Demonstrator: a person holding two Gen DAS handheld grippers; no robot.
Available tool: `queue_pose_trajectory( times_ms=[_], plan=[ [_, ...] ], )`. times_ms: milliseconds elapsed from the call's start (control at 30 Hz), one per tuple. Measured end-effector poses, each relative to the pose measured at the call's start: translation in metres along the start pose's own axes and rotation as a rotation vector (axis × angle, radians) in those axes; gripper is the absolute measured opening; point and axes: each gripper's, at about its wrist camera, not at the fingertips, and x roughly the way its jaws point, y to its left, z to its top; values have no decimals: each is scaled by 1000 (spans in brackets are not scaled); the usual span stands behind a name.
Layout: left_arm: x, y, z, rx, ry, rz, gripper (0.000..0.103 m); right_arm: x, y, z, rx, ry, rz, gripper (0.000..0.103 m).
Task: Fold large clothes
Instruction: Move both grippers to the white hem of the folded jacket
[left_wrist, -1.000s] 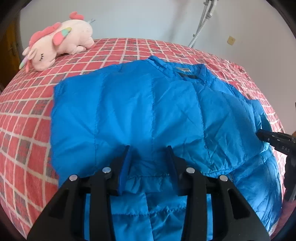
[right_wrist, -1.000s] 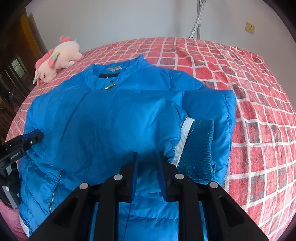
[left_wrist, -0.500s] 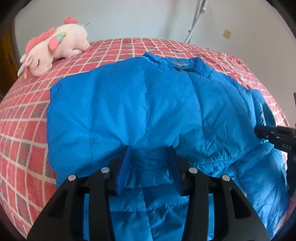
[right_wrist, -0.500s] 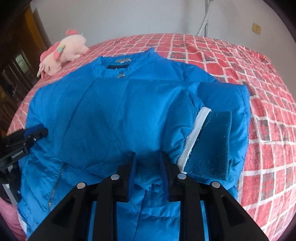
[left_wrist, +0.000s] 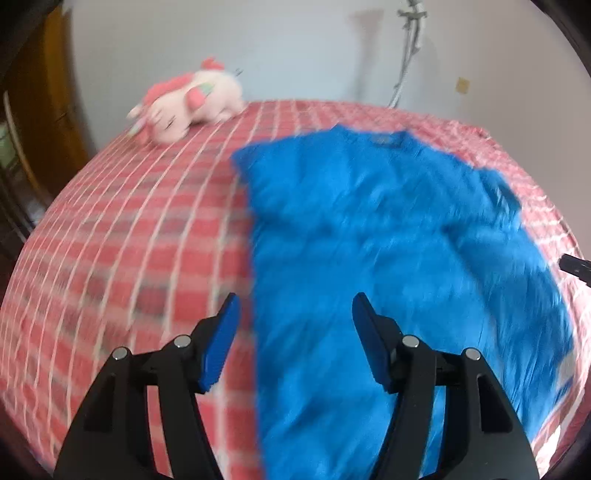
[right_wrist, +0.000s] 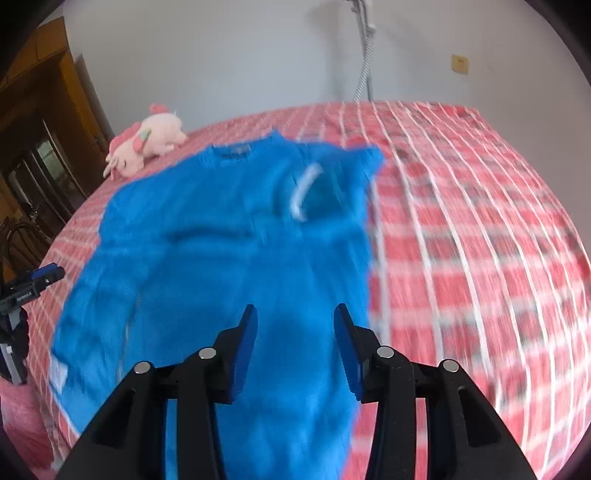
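A blue puffer jacket lies flat on the red checked bed, collar at the far end, sleeves folded in over the body; it also shows in the right wrist view. A sleeve cuff with a white band lies on its right side. My left gripper is open and empty above the jacket's left edge. My right gripper is open and empty above the jacket's right part. Both views are motion-blurred.
A pink plush unicorn lies at the far left of the bed; it also shows in the right wrist view. A white wall and a metal pole stand behind. Dark wooden furniture is at the left.
Both grippers have let go of the jacket's fold, opened, and pulled back and up. The left view swung left, the right view swung right.
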Motion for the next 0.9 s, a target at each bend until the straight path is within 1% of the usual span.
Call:
queue_pose_trajectory(
  times_ms=[100, 200, 333, 433, 533, 633, 700, 900],
  plan=[
    [-13, 19, -33, -51, 35, 13, 64, -20, -10, -36, 16, 7, -42, 47],
    [-24, 29, -62, -96, 58, 5, 65, -36, -14, -64, 32, 14, -50, 49],
    [-40, 29, -89, -131, 54, -6, 69, -49, -13, -96, 57, 38, -3, 50],
    [-46, 29, -110, -166, 66, -36, 69, -53, -12, -121, 80, 69, 37, 51],
    [-48, 29, -127, -203, 89, -84, 69, -55, -13, -137, 102, 90, 61, 52],
    [-52, 28, -143, -228, 96, -122, 70, -57, -13, -148, 112, 101, 79, 52],
    [-53, 27, -149, -235, 100, -142, 70, -56, -10, -154, 113, 108, 102, 52],
    [-49, 23, -156, -245, 90, -173, 69, -52, -6, -156, 108, 104, 111, 54]
  ],
)
